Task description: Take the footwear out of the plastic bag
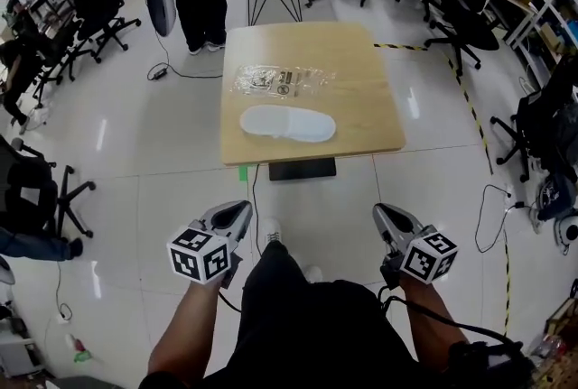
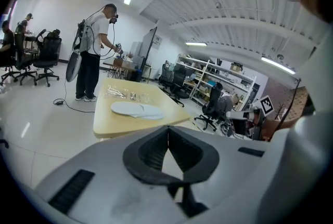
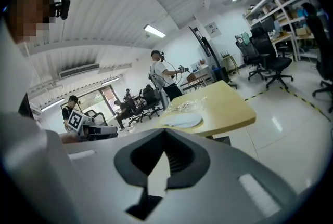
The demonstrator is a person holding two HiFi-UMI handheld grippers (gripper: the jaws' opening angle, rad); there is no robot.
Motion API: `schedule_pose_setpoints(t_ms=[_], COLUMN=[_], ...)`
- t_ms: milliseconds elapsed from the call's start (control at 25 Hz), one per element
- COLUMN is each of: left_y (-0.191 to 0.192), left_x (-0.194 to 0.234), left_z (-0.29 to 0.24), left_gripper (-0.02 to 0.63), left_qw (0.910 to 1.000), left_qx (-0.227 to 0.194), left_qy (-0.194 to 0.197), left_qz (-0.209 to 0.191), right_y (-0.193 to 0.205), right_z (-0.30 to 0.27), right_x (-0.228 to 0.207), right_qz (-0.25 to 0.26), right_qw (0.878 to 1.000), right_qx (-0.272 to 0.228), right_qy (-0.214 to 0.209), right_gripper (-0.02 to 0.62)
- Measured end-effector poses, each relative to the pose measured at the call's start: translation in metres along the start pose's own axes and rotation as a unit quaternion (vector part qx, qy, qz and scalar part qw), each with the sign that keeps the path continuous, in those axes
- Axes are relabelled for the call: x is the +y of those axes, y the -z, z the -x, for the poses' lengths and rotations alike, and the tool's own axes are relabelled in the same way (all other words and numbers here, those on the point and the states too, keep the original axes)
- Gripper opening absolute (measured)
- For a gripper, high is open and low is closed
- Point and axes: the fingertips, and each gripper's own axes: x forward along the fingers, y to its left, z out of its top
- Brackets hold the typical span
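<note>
It was an open lab-office: black swivel office chairs (image 1: 462, 10) ringed the light wooden square table (image 1: 361, 103), and white metal shelving (image 2: 225, 78) stood off to its side.

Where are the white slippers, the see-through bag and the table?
white slippers (image 1: 287, 124), head view, middle of the pair.
see-through bag (image 1: 275, 80), head view, its printed middle.
table (image 1: 366, 103), head view, bare wood right of the slippers.

Print on the crinkled clear plastic bag (image 1: 275, 80) is too small to read. The top edge crops the standing person in dark trousers (image 1: 202, 4).
</note>
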Motion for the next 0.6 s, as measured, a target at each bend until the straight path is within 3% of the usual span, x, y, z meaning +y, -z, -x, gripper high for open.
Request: schedule_pose_setpoints(t_ms=[280,440,600], left_y=[0.029,0.028,0.032], left_x=[-0.045,-0.058,-0.065], left_z=[0.032,0.056,0.085], left_gripper=[0.008,0.008,0.008], left_qw=[0.9994,0.9981,0.9976], left_qx=[0.016,0.004,-0.003], left_qy=[0.013,0.017,0.034], left_qz=[-0.029,-0.059,-0.061], right_y=[0.024,0.038,0.049], right_z=[0.041,0.059,0.071], right_x=[0.028,0.052,0.089], right_qz=[0.011,0.008,0.024], right_qw=[1.0,1.0,1.0], right_qx=[0.003,0.0,0.001], right_qy=[-0.001,0.007,0.019], right_gripper=[0.0,0.0,0.0])
